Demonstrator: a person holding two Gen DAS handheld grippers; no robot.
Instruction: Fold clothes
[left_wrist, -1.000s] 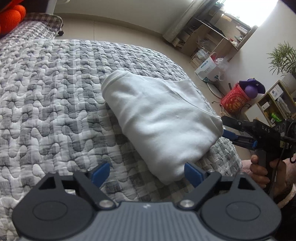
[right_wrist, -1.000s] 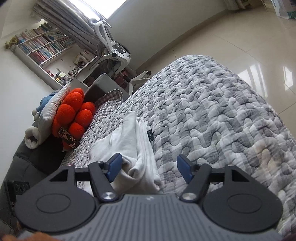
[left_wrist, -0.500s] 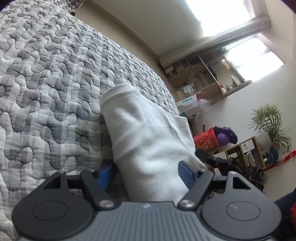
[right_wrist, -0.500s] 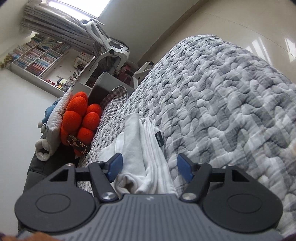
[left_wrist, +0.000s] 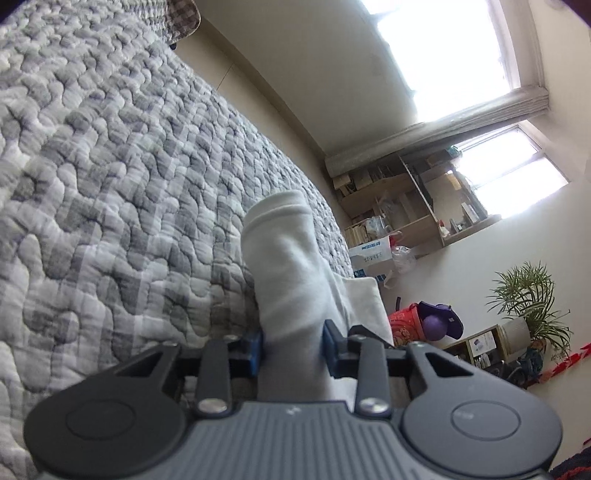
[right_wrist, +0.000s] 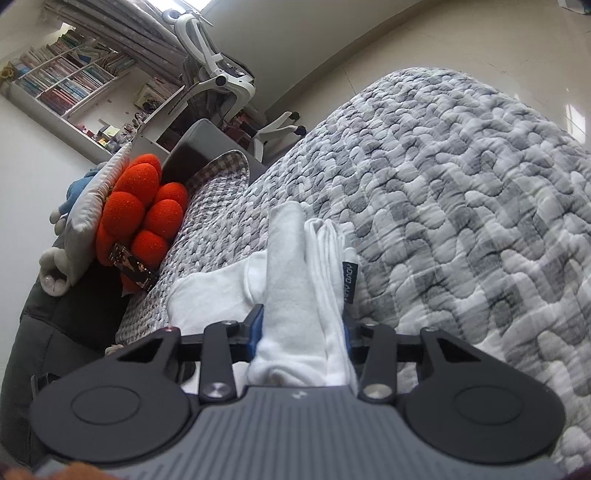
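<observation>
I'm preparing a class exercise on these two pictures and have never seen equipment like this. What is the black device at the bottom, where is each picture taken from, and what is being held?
No robot here: a person holds a two-finger gripper in each hand, each with a camera looking along its fingers. One picture comes from the left gripper, one from the right gripper. A white folded garment lies on a grey quilted bedspread. Both grippers are closing their jaws on the garment, one at each end; the blue pads already press the cloth. An orange plush cushion sits by the bed's head.
</observation>
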